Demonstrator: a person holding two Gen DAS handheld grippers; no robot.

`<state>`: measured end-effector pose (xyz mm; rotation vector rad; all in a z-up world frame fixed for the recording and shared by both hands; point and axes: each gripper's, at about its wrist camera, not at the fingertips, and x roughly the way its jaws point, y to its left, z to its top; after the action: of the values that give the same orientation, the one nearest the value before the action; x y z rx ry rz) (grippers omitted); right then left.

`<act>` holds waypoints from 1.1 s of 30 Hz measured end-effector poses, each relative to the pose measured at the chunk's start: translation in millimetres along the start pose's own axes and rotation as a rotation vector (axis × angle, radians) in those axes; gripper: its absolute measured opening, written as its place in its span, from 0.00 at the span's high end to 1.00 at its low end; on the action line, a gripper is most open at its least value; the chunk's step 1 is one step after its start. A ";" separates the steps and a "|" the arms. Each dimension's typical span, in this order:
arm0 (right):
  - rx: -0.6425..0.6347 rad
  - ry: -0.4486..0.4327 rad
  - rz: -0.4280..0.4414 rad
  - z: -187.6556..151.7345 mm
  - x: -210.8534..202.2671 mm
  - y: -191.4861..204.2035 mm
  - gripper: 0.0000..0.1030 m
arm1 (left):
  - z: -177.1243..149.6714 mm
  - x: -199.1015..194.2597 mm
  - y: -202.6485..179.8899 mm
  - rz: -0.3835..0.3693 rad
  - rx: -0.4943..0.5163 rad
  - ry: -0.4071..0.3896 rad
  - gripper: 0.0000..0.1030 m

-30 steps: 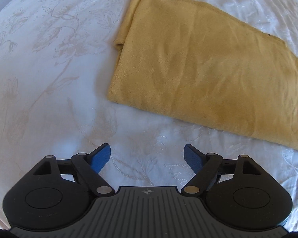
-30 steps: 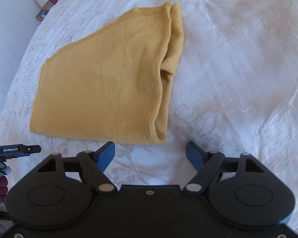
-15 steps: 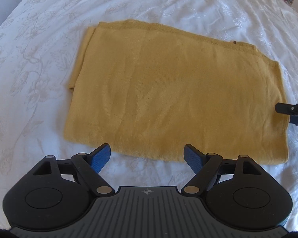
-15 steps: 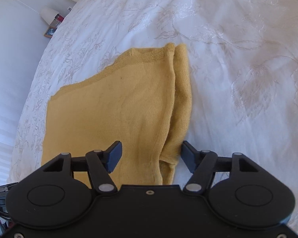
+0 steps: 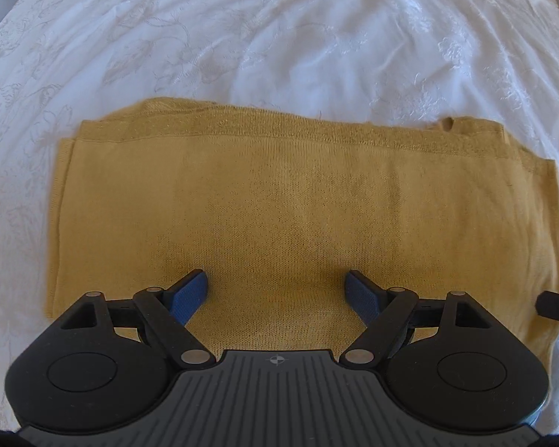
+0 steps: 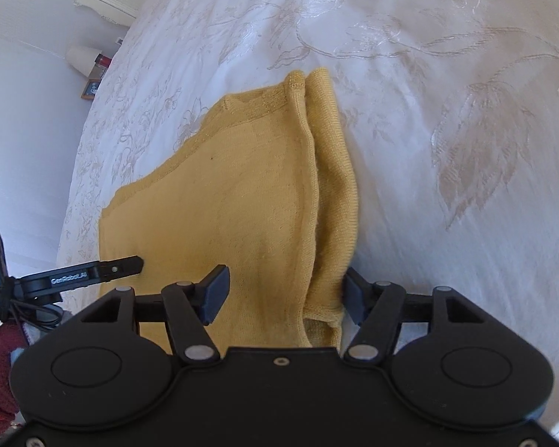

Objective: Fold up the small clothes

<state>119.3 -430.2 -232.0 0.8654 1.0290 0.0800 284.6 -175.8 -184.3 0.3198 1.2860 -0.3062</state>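
Mustard knit garment (image 5: 302, 201): folded flat, centre frame, on white embroidered bedspread (image 5: 279, 29).
Left claw (image 5: 277, 292): spread wide over near edge, gripping nothing.
Right claw (image 6: 285, 292): wide open, straddling layered side fold, lower centre.

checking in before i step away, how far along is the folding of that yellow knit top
Done: the mustard knit garment already lies folded into a flat rectangle on the white embroidered bedspread. In hand: nothing yet; the left gripper and right gripper sit open at its near edge. Left: gripping and the next fold.
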 end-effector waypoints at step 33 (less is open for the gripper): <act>-0.168 -0.053 -0.144 -4.3 -21.4 134.6 0.78 | -121.7 -72.2 153.8 -0.031 -0.171 -0.048 0.16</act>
<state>147.9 -346.1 -128.6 0.6360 1.0166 0.0206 219.8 16.8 -135.3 0.1462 1.2611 -0.2269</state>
